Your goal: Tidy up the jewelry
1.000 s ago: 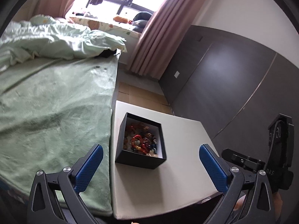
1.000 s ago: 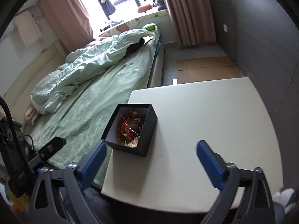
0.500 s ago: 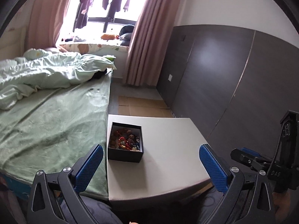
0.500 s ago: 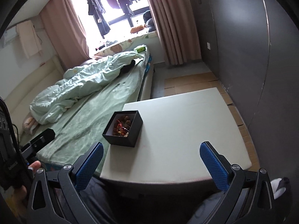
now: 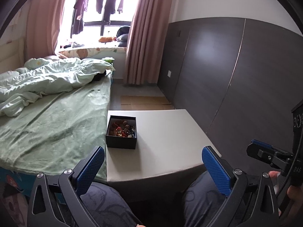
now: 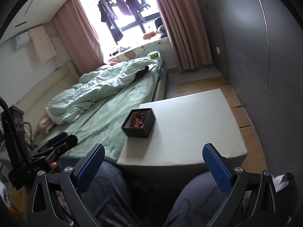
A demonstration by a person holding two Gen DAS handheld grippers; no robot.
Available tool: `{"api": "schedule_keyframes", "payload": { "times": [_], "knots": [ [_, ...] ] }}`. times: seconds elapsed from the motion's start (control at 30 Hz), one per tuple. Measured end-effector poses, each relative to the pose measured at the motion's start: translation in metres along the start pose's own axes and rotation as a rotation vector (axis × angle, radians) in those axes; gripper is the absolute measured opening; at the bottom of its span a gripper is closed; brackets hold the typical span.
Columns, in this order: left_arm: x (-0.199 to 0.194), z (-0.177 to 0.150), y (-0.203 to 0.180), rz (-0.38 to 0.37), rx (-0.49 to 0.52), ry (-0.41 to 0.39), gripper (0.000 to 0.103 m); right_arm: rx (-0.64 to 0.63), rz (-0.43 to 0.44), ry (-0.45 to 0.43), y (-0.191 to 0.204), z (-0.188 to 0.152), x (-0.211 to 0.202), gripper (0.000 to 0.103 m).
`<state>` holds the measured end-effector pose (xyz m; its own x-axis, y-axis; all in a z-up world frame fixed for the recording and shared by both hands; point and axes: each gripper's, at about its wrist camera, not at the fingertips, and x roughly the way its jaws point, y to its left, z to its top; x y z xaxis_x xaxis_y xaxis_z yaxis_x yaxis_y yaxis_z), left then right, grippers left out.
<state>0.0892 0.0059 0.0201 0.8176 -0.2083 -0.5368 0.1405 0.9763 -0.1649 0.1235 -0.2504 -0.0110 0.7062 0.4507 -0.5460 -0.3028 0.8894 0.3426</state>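
Note:
A black open box (image 5: pixel 121 132) (image 6: pixel 139 125) holding a jumble of red and gold jewelry (image 5: pixel 122 128) sits near the left edge of a low white table (image 5: pixel 170 143) (image 6: pixel 189 124). My left gripper (image 5: pixel 153 162) is open and empty, held well back from the table above the person's knees. My right gripper (image 6: pixel 153 162) is open too, equally far back and empty. The right gripper shows at the right edge of the left wrist view (image 5: pixel 269 155), and the left gripper at the left edge of the right wrist view (image 6: pixel 55 145).
A bed with green sheets (image 5: pixel 49 117) and a crumpled duvet (image 5: pixel 47 77) runs along the table's left side. Dark wall panels (image 5: pixel 236 75) stand to the right. Cardboard (image 5: pixel 144 101) lies on the floor beyond the table. The person's knees (image 5: pixel 106 202) sit under the table's near edge.
Both grippers have pulled back and up from the table; the box now looks smaller and farther away, and the person's knees have come into view.

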Motion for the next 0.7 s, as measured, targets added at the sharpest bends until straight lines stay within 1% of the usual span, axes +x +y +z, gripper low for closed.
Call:
{"api": "schedule_keyframes", "payload": {
  "times": [0.1,0.2,0.4,0.6,0.7],
  "knots": [
    [-0.010,-0.003,-0.005,0.005,0.008,-0.026,0.103,-0.027,-0.015,-0.007,0.005,-0.005,-0.012,0.103],
    [-0.014,-0.004,-0.011,0.017,0.026,-0.016,0.103,-0.028,-0.004,-0.022,0.005,-0.009,-0.022,0.103],
    [-0.021,-0.006,-0.017,0.033,0.039,-0.014,0.103,-0.026,-0.020,-0.045,0.007,-0.012,-0.035,0.103],
    [-0.028,-0.011,-0.018,0.035,0.023,-0.015,0.103,-0.029,-0.027,-0.064,0.011,-0.013,-0.042,0.103],
    [-0.029,-0.012,-0.015,0.035,0.017,-0.016,0.103,-0.034,-0.027,-0.055,0.013,-0.015,-0.040,0.103]
  ]
}}
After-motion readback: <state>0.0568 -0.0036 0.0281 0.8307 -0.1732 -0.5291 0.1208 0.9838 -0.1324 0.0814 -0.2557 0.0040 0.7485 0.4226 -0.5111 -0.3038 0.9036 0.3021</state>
